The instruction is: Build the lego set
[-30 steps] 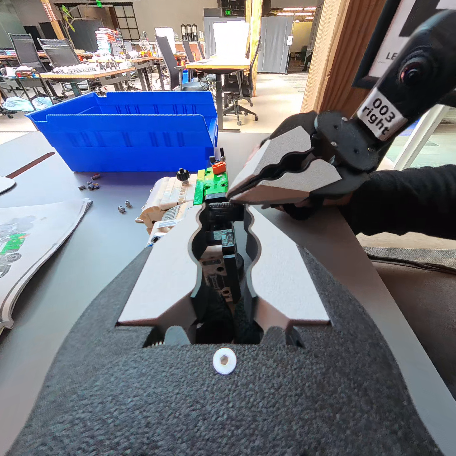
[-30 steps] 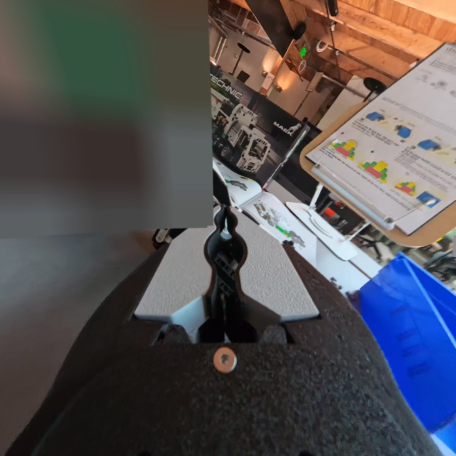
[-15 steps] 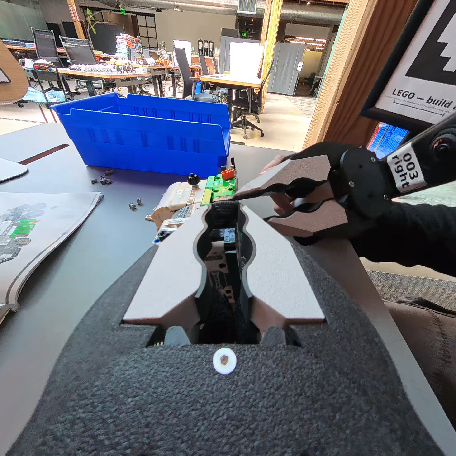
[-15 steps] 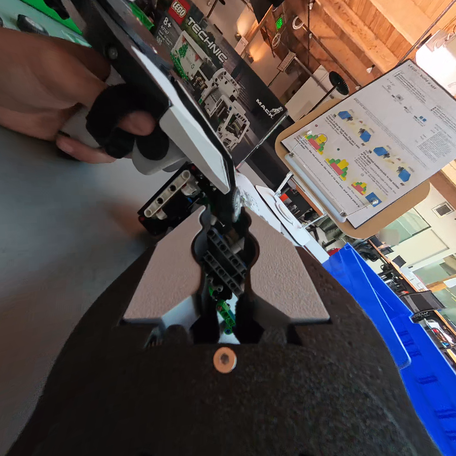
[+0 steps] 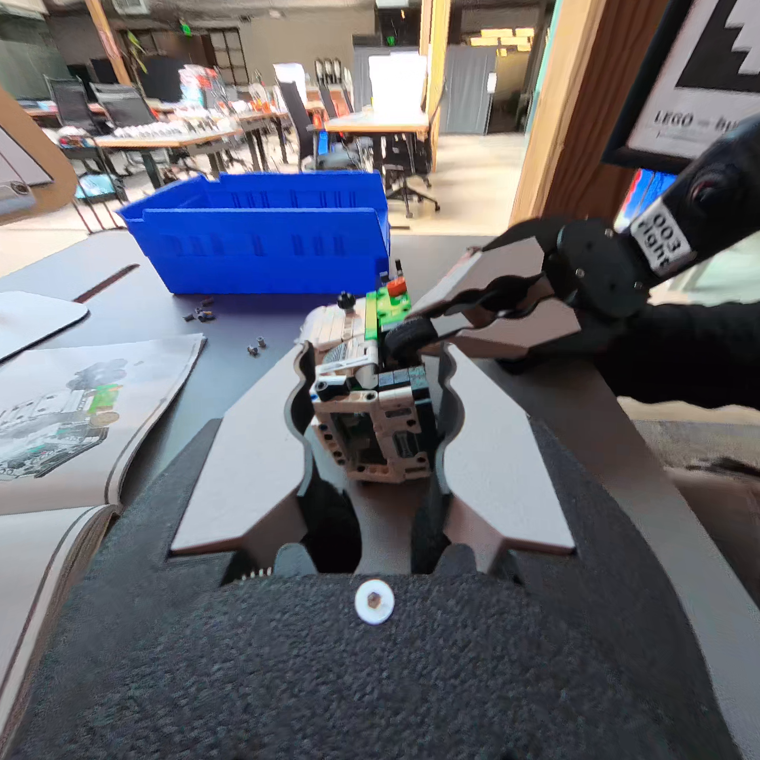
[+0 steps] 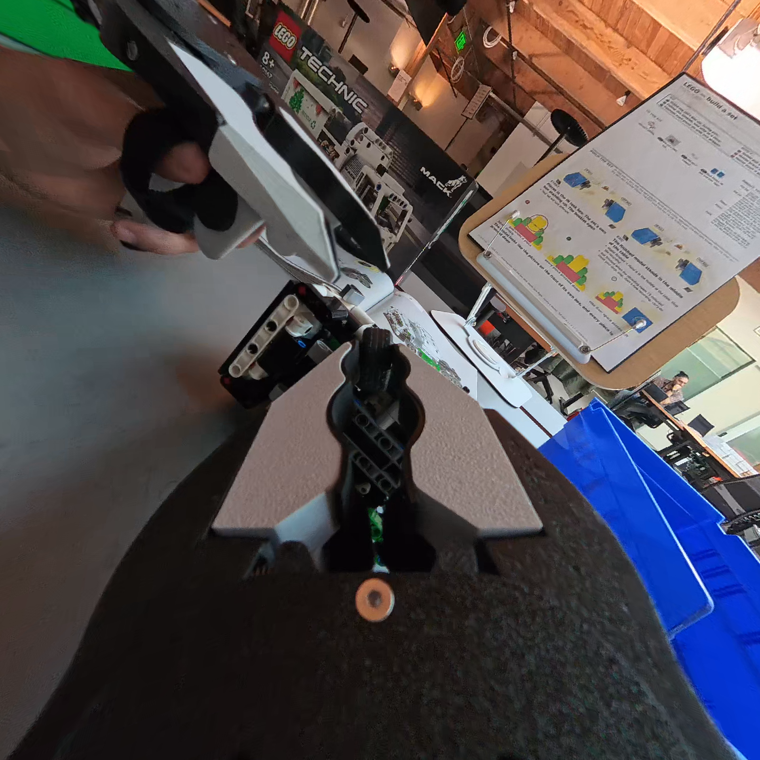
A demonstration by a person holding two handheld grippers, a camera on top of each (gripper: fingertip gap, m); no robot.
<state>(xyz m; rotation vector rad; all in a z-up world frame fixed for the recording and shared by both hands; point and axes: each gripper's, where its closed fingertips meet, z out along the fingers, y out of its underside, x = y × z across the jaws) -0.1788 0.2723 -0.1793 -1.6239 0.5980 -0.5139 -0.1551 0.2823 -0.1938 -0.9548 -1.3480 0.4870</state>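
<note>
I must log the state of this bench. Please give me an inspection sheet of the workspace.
Surface: dark table, matte.
Job's things: truck model; instruction booklet open.
Clutter: small loose parts; blue bin.
Grippers: left gripper open around the model; right gripper shut on a black wheel.
Cables: nothing seen.
Surroundings: set box, clipboard sheet, office desks.

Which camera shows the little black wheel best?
The right wrist view: the black wheel sits dead centre, pinched at the tips of the right gripper, with its tread visible. In the left wrist view the same wheel is farther off, blurred, against the lego truck.
</note>
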